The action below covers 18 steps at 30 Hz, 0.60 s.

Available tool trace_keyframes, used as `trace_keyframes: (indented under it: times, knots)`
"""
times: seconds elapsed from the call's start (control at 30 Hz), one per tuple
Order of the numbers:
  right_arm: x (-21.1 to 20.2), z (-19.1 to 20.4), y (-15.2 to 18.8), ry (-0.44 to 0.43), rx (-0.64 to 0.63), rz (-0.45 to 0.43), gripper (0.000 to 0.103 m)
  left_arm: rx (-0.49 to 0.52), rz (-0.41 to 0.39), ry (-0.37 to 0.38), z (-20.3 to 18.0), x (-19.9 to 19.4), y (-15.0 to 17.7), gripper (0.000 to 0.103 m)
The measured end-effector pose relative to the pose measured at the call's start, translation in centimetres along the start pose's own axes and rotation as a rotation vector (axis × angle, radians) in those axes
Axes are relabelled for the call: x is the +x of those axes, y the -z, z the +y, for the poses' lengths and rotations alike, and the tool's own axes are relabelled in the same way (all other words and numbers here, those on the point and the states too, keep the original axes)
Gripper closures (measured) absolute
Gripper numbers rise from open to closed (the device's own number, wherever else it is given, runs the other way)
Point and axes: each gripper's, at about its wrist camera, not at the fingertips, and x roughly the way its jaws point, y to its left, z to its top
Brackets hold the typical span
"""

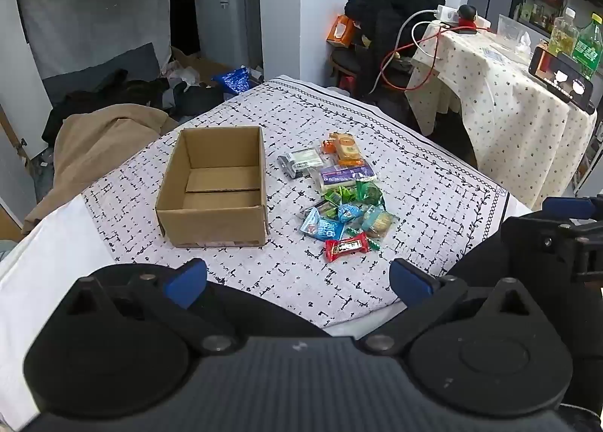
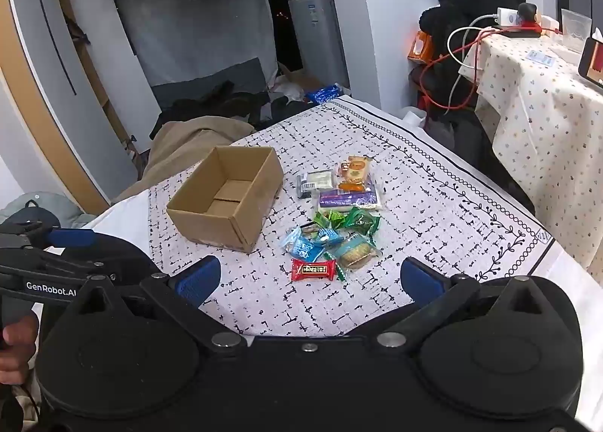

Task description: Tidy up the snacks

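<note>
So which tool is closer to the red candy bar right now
Right. The right tool hangs open just short of the red candy bar, almost in line with it. The left tool, also open, sits farther back and off to the box side.

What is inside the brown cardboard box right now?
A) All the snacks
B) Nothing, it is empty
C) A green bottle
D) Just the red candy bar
B: the cardboard box shows only its bare bottom flaps, while the snacks, including the red candy bar, all lie on the patterned cloth beside it.
</note>
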Motion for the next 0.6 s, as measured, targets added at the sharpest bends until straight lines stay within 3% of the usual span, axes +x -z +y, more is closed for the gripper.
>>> trace_keyframes:
  times: [0.6]
  knots:
    - [-0.7, 1.4, -0.7, 0.001, -0.043, -0.013, 0.000, -0.051, -0.039, 0.048, 1.5, -1.2, 0.0, 0.000]
